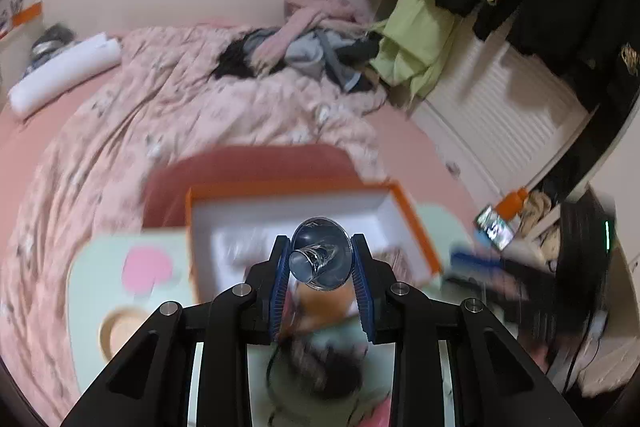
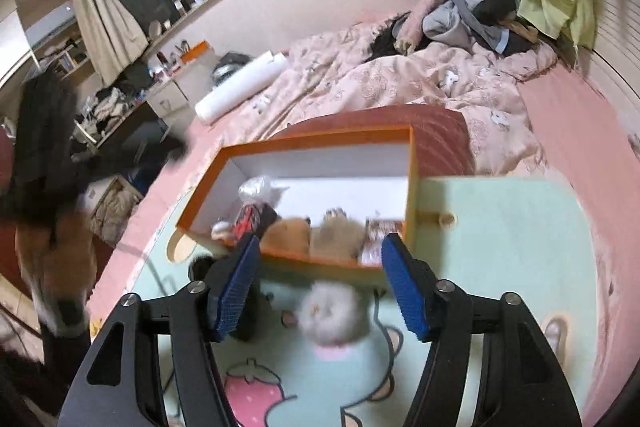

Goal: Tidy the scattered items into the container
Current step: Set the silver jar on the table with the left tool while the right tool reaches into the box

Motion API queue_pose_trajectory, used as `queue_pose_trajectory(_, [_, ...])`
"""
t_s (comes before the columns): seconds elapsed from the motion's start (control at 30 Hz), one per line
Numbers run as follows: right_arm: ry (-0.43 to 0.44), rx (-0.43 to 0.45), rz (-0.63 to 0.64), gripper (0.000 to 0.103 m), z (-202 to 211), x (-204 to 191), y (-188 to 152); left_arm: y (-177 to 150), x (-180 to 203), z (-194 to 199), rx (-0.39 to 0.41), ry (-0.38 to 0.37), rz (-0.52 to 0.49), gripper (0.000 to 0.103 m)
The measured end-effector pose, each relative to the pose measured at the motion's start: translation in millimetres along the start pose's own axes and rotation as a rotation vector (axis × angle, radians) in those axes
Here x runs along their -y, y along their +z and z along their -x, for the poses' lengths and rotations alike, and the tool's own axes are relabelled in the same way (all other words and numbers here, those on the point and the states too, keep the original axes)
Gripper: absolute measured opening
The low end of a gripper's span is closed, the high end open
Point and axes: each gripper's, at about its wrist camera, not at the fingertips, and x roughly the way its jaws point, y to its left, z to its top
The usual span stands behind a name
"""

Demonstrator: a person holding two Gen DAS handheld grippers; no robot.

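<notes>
My left gripper point(image 1: 320, 259) is shut on a small clear plastic cup point(image 1: 318, 254), held above the near part of the orange box point(image 1: 412, 219) with white inside walls. The same orange box point(image 2: 320, 263) shows in the right wrist view, holding a brown plush point(image 2: 316, 233), a clear bag point(image 2: 256, 189) and small packets. My right gripper point(image 2: 318, 263) is open and empty, just in front of the box's near wall. A white fluffy pompom point(image 2: 334, 315) lies on the mint table below it. A dark furry item point(image 1: 324, 367) lies on the table under my left gripper.
The mint lap table point(image 2: 500, 235) stands on a pink bed with a crumpled quilt point(image 1: 200, 99). A clothes pile point(image 1: 304, 43) and a white roll point(image 1: 64, 75) lie further back. A phone point(image 1: 494, 227) and a wardrobe are at the right.
</notes>
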Motion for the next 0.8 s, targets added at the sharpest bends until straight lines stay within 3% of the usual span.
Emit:
queue_pose_trajectory(0.17, [-0.083, -0.161, -0.025, 0.041, -44.6, -3.5, 37.6, -52.9, -11.0, -9.1, -0.087, 0.020, 0.052, 0.028])
queue_pose_trajectory(0.37, [-0.153, -0.411, -0.011, 0.040, -111.7, 1.2, 55.0, -96.5, -24.7, -20.9, -0.111, 0.108, 0.120, 0.028])
queue_pose_trajectory(0.57, [-0.325, -0.476, 0.166, 0.041, -134.3, -13.5, 49.7, -112.6, -25.8, -40.0, -0.134, 0.155, 0.106, 0.029])
queue_pose_trajectory(0.67, [-0.383, -0.509, 0.286, 0.041, -140.3, -24.9, 38.5, -116.4, -24.7, -42.1, -0.115, 0.176, 0.084, 0.039])
queue_pose_trajectory(0.8, [-0.391, -0.532, 0.361, 0.040, -146.3, -34.2, 35.8, -115.9, -30.0, -40.9, -0.104, 0.166, 0.095, 0.043])
